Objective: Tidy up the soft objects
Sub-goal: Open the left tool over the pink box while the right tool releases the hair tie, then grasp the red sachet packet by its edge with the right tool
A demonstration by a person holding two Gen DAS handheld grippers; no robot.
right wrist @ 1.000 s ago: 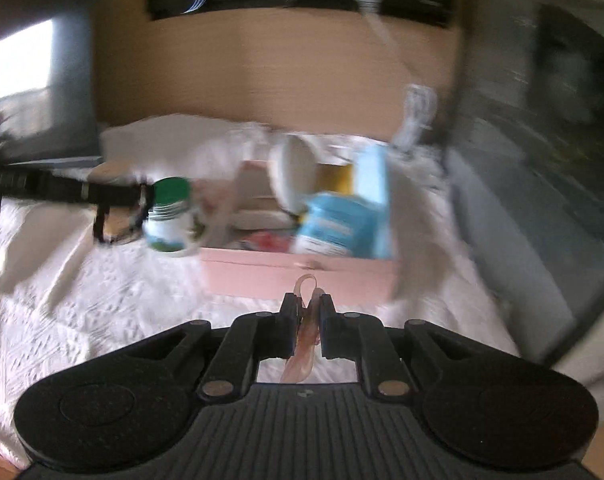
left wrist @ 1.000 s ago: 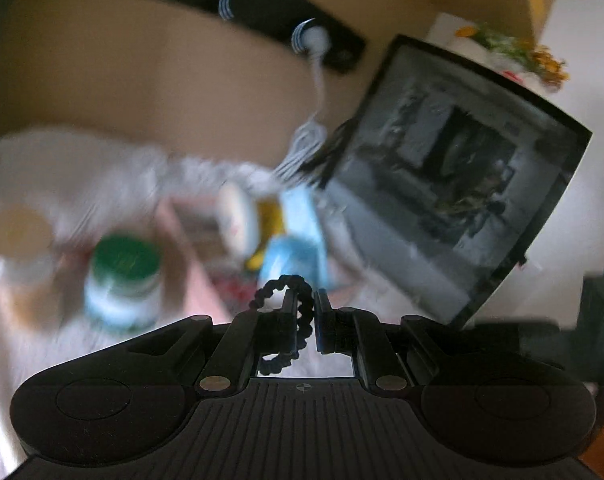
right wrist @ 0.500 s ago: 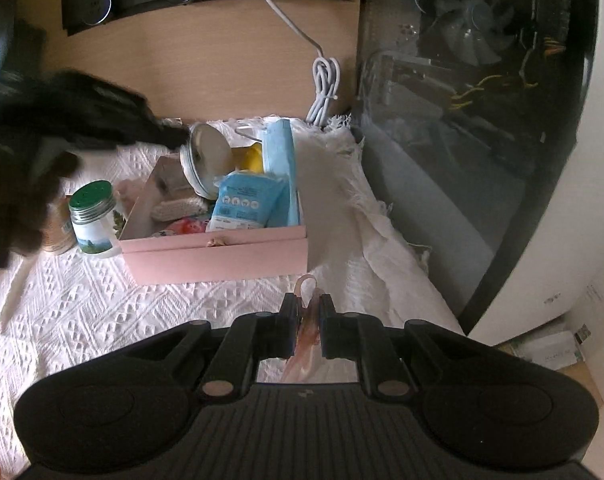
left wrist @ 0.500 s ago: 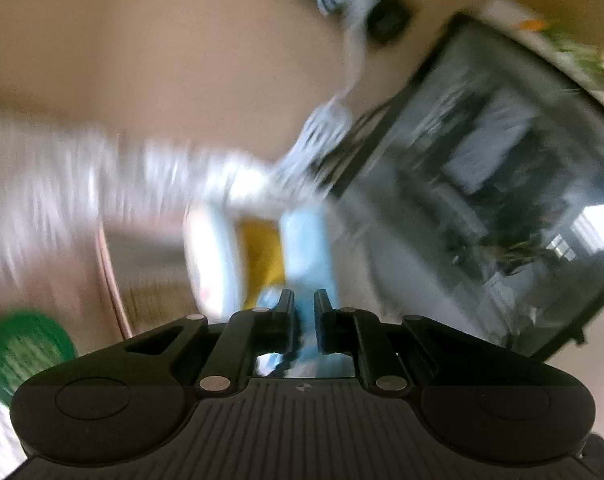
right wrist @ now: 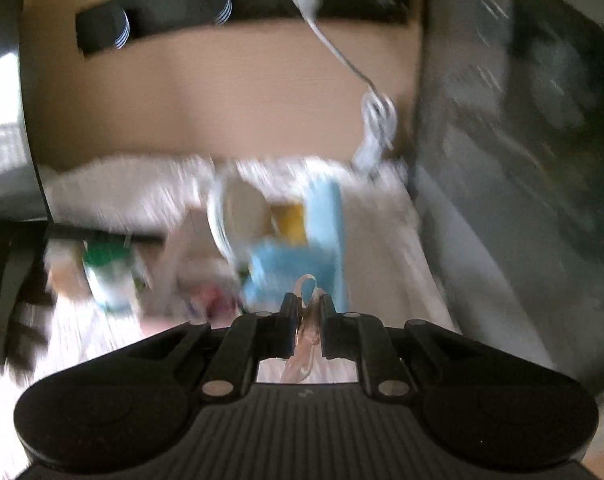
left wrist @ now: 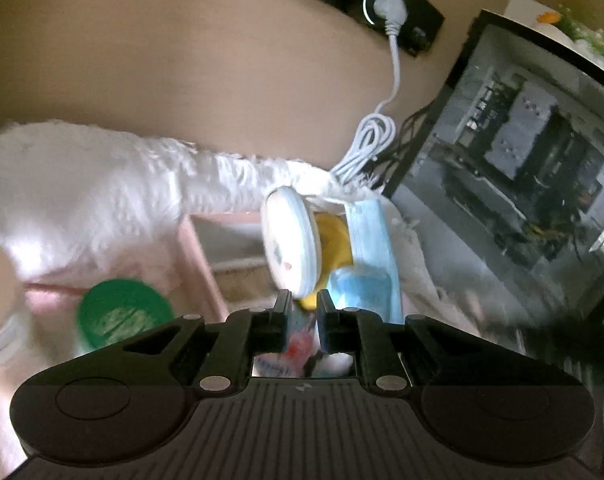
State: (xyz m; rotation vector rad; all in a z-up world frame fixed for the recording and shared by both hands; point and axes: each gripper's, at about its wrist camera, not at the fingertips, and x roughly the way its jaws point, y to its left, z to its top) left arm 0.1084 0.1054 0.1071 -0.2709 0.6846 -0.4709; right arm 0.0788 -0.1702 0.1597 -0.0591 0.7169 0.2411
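Note:
A pink box (left wrist: 198,256) on the white cloth holds a round white tin (left wrist: 288,252), a yellow item (left wrist: 333,240) and a blue tissue pack (left wrist: 371,256). My left gripper (left wrist: 303,300) hovers over the box with its jaws slightly apart and nothing between them; the black hair tie is not visible. My right gripper (right wrist: 307,304) is shut on a translucent pink hair tie (right wrist: 306,336) and faces the box (right wrist: 182,240) from the front. The right wrist view is blurred.
A green-lidded jar (left wrist: 122,316) stands left of the box, also seen in the right wrist view (right wrist: 110,272). A glass-sided computer case (left wrist: 521,184) stands at the right. A white cable (left wrist: 371,140) hangs from the wall socket strip (left wrist: 385,4).
My left gripper moved forward over the box and the black hair tie it held is gone from its jaws. My right gripper swung closer to the box, still gripping the pink tie.

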